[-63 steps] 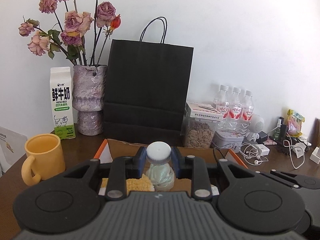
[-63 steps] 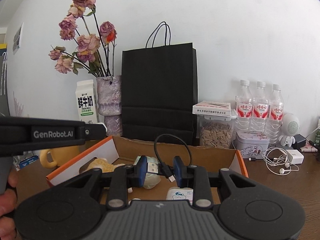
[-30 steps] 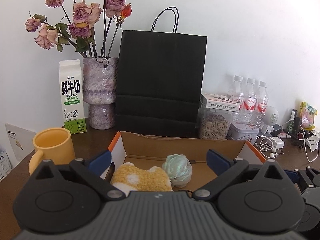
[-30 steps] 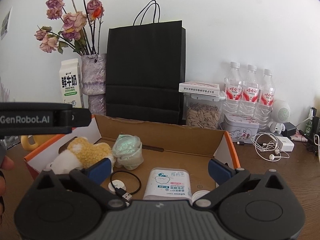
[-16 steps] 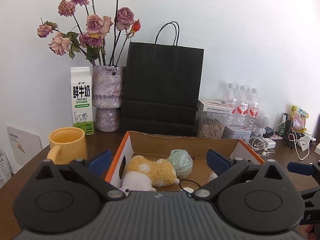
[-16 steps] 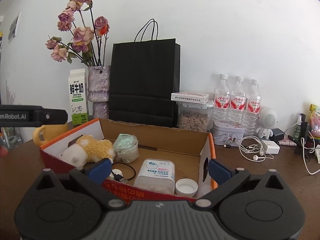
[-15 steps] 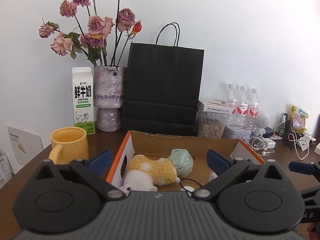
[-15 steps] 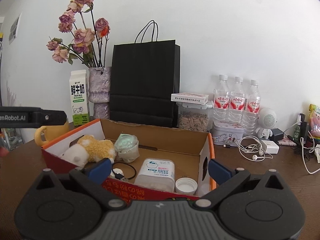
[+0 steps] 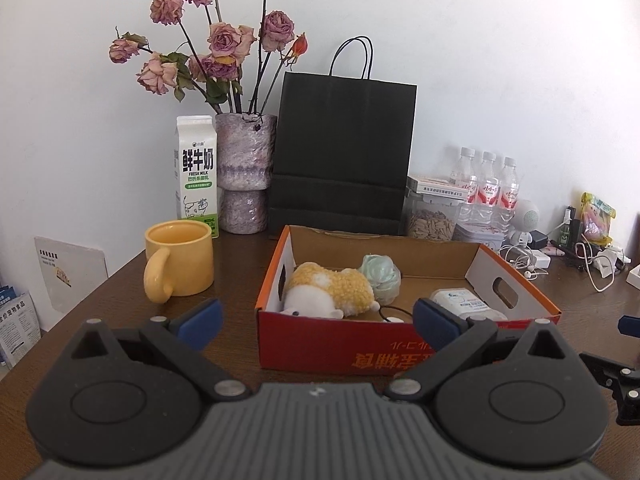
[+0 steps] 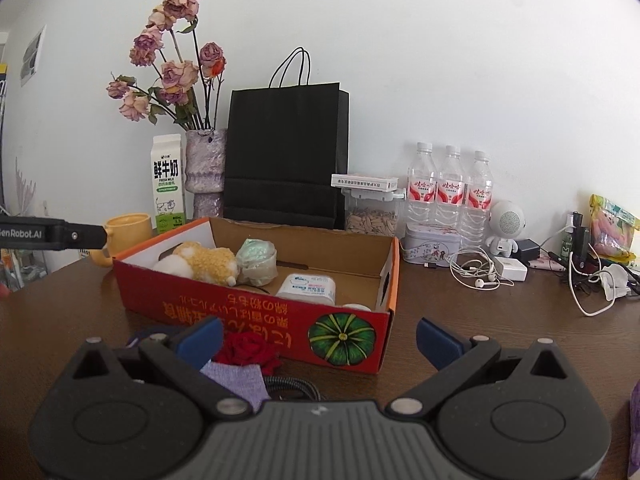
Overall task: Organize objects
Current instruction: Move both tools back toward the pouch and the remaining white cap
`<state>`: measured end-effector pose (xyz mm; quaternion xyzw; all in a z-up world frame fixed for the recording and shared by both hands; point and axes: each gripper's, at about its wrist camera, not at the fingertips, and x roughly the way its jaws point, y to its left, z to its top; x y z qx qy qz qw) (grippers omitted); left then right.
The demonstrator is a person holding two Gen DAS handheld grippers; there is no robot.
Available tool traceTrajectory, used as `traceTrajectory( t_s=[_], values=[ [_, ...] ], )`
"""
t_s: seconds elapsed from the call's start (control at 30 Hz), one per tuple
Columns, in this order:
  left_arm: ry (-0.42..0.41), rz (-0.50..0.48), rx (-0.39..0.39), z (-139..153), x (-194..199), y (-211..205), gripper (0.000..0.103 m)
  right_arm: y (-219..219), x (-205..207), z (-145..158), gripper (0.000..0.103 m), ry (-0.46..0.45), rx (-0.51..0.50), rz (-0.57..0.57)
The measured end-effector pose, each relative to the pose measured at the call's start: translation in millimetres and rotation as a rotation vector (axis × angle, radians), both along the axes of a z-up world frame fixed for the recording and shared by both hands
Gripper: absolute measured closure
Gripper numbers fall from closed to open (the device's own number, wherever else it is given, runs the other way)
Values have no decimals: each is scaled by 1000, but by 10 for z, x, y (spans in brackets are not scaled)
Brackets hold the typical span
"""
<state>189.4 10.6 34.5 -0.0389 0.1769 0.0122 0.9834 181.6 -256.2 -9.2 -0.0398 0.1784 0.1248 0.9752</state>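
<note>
A red cardboard box (image 9: 360,348) (image 10: 248,308) stands on the dark wooden table. Inside lie a yellow-white plush toy (image 9: 328,290) (image 10: 200,264), a pale green wrapped ball (image 9: 380,276) (image 10: 258,260), a white wipes pack (image 9: 460,300) (image 10: 308,286), a thin black cable (image 9: 394,314) and a white cap (image 10: 356,307). My left gripper (image 9: 316,320) is open, empty, just short of the box's front wall. My right gripper (image 10: 318,338) is open and empty before the box's front right corner. A red fabric rose (image 10: 248,350), a purple cloth pouch (image 10: 236,380) and a braided black cable (image 10: 292,386) lie near its left finger.
A yellow mug (image 9: 180,260), milk carton (image 9: 197,172), vase of dried roses (image 9: 245,176) and black paper bag (image 9: 340,152) stand behind the box. Water bottles (image 10: 452,192), a seed jar (image 10: 370,216), tin (image 10: 430,246), earphones (image 10: 476,270) and chargers crowd the right.
Both grippers let go inside the box, opened wide and drew back toward me. The box's front wall is now fully in view, and the rose and pouch have appeared in the right wrist view.
</note>
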Motion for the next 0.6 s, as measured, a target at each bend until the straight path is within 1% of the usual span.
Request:
traceTrajectory(
  t_s=[0.23,0.5,0.57,0.6],
  values=[
    [61,-10,27,-98,-253,59,0,-83,-306,-124,0,57,-20,-6],
    [133,-34,59,-248,-516,87,0,-103,-612,-286,0,140,-42,16],
    [145,-29,57,-278,-552,104,0,-74,-682,-308,3,154,-54,29],
    [151,-26,54,-288,-566,113,0,-59,-706,-317,10,162,-59,43]
  ],
)
